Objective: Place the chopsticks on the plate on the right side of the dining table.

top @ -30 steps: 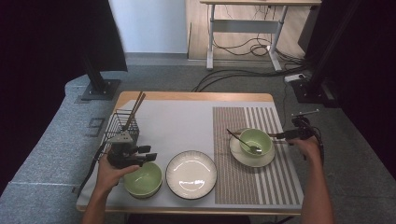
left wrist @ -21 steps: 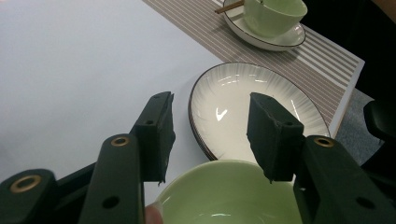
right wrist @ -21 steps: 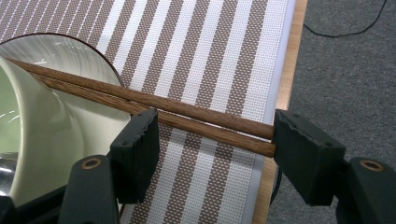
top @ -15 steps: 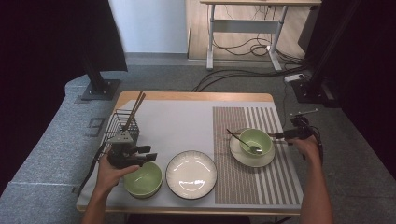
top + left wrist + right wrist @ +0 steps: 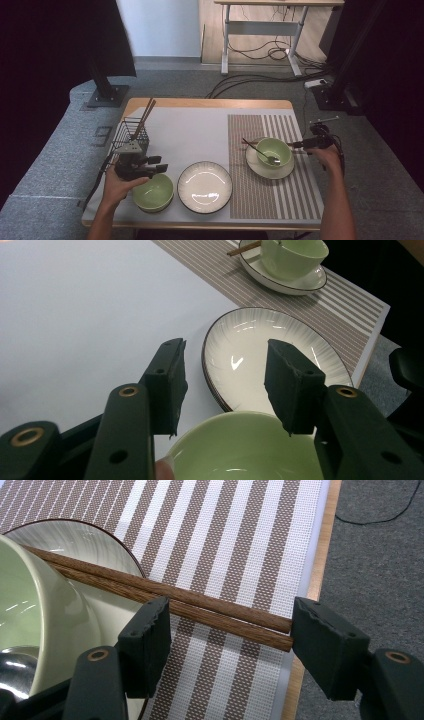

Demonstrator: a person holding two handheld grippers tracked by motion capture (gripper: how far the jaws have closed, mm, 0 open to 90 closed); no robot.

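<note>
A light green bowl (image 5: 153, 192) stands at the table's front left, and my left gripper (image 5: 161, 165) hovers open just over its far rim. In the left gripper view the bowl (image 5: 245, 450) lies below the gripper (image 5: 226, 367), with nothing pinched. A second green bowl (image 5: 273, 151) holding a metal spoon (image 5: 262, 152) sits on a saucer (image 5: 270, 171) at the right. A pair of wooden chopsticks (image 5: 215, 605) rests on the saucer's rim (image 5: 95, 540) behind that bowl (image 5: 40, 610). My right gripper (image 5: 232, 625) stands open astride their near ends; its pads are not pressing on them.
A white ribbed plate (image 5: 205, 186) lies at the front middle, between the two bowls. A black wire basket (image 5: 131, 135) with more chopsticks stands behind my left hand. A striped mat (image 5: 285, 195) covers the table's right part, and its edge is close to my right gripper.
</note>
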